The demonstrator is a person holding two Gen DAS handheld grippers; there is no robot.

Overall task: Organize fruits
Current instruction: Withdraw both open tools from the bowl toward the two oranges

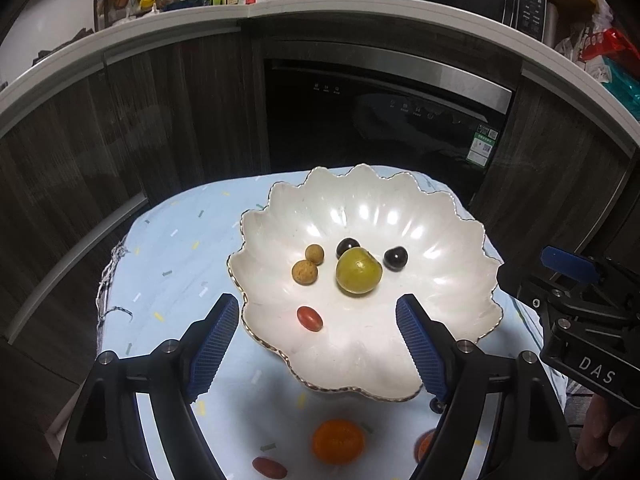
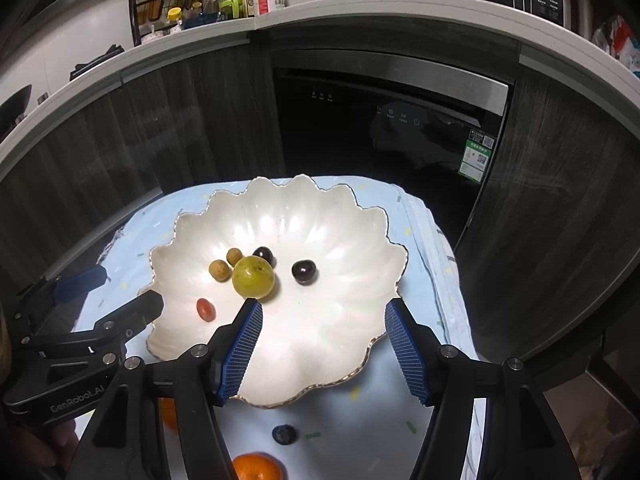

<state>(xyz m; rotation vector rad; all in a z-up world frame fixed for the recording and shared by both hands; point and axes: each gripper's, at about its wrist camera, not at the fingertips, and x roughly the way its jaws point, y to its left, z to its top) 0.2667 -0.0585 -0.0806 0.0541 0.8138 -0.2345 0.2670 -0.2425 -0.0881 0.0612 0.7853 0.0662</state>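
Note:
A white scalloped bowl [image 1: 360, 348] [image 2: 320, 348] sits on a light blue cloth. In it lie a green fruit [image 1: 358, 271] [image 2: 253, 277], two brown longans [image 1: 305, 272], two dark grapes [image 1: 395, 259] and a red cherry tomato [image 1: 309, 318] [image 2: 205, 309]. My left gripper [image 1: 317, 302] hangs open over the bowl's near side, the tomato loose below it. My right gripper [image 2: 324, 306] is open over the bowl's near right, nothing between its pads. Loose on the cloth in front are an orange [image 1: 338, 441] [image 2: 258, 467], a red tomato [image 1: 269, 467] and a blueberry [image 2: 284, 434].
The cloth [image 1: 172, 280] covers a small table whose edges fall away left, right and behind the bowl. Dark cabinets and a dishwasher [image 1: 380, 120] stand beyond, under a counter with bottles. A second orange [image 2: 169, 414] is half hidden behind my right gripper's left finger.

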